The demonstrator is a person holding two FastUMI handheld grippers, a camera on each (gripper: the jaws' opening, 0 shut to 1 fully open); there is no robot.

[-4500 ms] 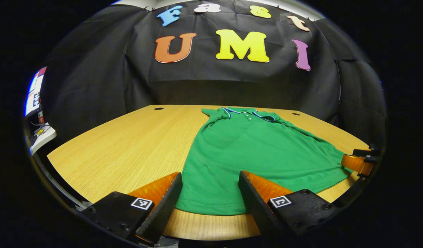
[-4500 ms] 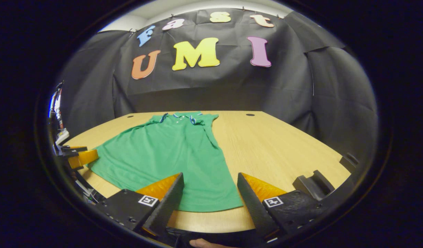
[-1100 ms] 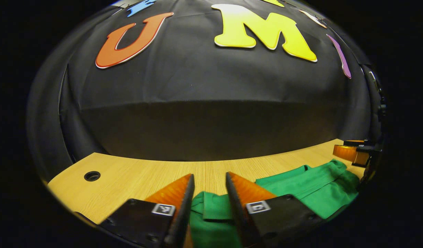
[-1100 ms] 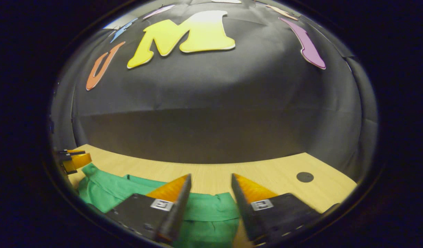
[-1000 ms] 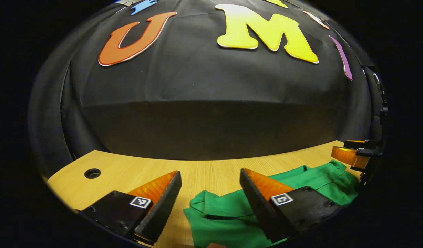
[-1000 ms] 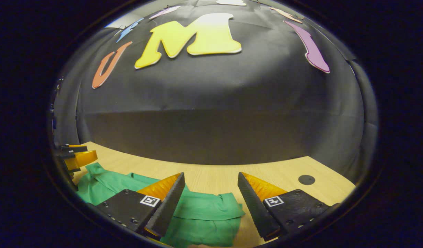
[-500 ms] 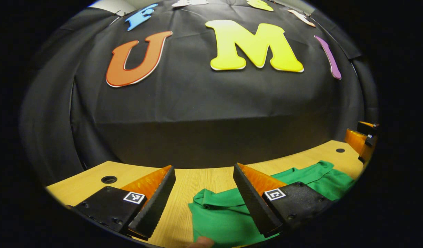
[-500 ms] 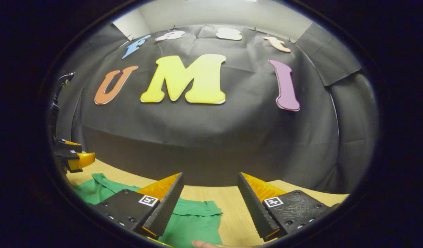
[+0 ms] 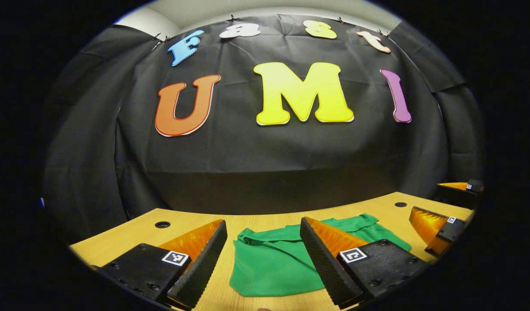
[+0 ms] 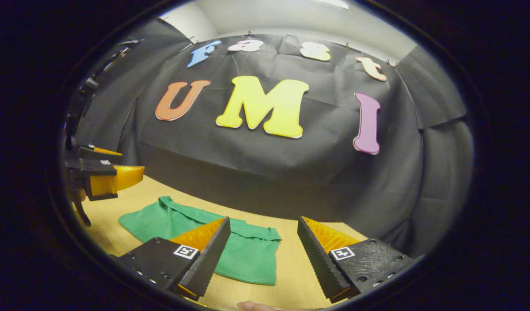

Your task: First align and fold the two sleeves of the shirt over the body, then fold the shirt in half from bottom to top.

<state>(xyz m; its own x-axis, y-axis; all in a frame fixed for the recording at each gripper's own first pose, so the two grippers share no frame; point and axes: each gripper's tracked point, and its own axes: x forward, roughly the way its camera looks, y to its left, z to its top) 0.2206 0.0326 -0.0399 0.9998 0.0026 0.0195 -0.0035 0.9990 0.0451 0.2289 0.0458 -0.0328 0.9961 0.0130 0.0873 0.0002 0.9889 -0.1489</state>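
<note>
Both grippers hang with jaws apart, holding nothing; the folded green polo shirt lies just ahead on the wooden table, long axis left-right, left gripper and right gripper about equally near.

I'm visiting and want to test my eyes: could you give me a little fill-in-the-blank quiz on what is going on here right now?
1. The shirt on the table is ___ in colour.
2. The left gripper has its fingers ___, holding nothing.
3. The right gripper is ___ too.
4. The shirt lies ___ into a compact shape.

Missing words: green; open; open; folded
</note>
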